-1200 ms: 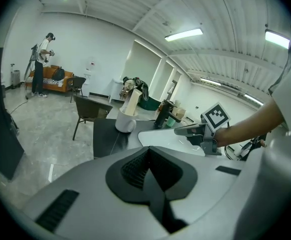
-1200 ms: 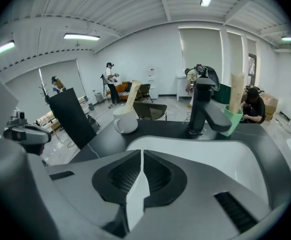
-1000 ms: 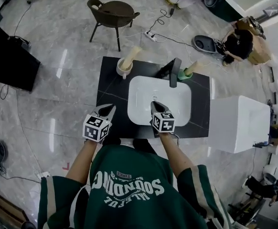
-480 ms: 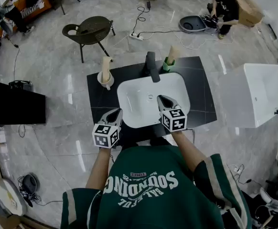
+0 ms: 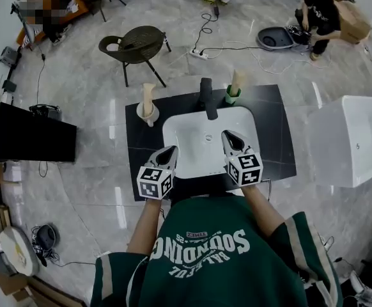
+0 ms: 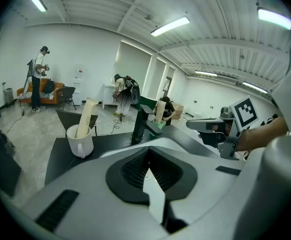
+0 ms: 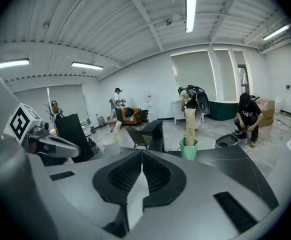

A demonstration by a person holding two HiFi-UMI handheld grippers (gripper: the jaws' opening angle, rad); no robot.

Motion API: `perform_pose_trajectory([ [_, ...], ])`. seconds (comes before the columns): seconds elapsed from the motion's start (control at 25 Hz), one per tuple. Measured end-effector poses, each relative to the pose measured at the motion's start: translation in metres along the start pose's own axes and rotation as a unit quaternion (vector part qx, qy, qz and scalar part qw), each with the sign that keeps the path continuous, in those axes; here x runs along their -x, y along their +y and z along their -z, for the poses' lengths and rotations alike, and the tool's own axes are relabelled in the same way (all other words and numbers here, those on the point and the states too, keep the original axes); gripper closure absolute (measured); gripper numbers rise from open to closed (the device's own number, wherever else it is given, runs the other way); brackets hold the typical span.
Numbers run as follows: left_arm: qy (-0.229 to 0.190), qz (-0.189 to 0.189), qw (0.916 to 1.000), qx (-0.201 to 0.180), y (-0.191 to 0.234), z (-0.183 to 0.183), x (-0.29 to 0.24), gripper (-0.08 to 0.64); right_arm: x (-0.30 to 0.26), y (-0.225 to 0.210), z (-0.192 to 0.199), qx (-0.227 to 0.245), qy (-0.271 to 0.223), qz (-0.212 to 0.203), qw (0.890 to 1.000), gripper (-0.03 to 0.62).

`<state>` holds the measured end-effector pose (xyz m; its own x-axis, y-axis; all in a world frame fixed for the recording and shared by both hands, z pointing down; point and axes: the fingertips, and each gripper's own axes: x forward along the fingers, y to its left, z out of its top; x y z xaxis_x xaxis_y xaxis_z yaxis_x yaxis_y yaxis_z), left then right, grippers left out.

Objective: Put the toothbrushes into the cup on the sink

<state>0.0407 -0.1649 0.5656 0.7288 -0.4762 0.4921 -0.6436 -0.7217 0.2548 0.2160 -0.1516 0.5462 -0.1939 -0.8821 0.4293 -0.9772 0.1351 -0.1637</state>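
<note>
Left gripper point(image 5: 170, 151): jaws together with nothing between them, held above the near left rim of the basin point(image 5: 192, 147).
Right gripper point(image 5: 228, 135): jaws also together and empty, above the near right part of the basin and well short of the faucet point(image 5: 206, 94).
Just changed: over the last second the head view has swung until the sink sits square ahead. Both grippers have stayed closed and empty at the sink's near edge, and neither has gone toward a cup.
Meaning for the task: nothing is being carried and no loose toothbrush shows on the tabletop point(image 5: 277, 142), so the placing looks finished or paused.
White cup point(image 5: 149, 114): stands on the tabletop just left of the basin's far corner, and has a handle.
Left-hand toothbrush point(image 5: 147, 93): stands in the white cup, leaning a little. It is a long pale sleeve with no bristles visible.
Green cup point(image 5: 232, 97): stands on the tabletop just right of the faucet.
Right-hand toothbrush point(image 5: 237, 80): stands nearly upright in the green cup, in the same flat beige wrapping.
Beyond: a dark chair point(image 5: 138, 43) stands on the grey floor.
</note>
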Motion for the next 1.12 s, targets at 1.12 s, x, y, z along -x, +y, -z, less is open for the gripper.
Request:
perform_pose_trajectory([
  [1.12,-0.040,-0.055,0.9976,0.007,-0.033,-0.030,-0.015,0.549,0.014,-0.015,-0.006,0.049,-0.009,-0.062,0.997,0.551],
])
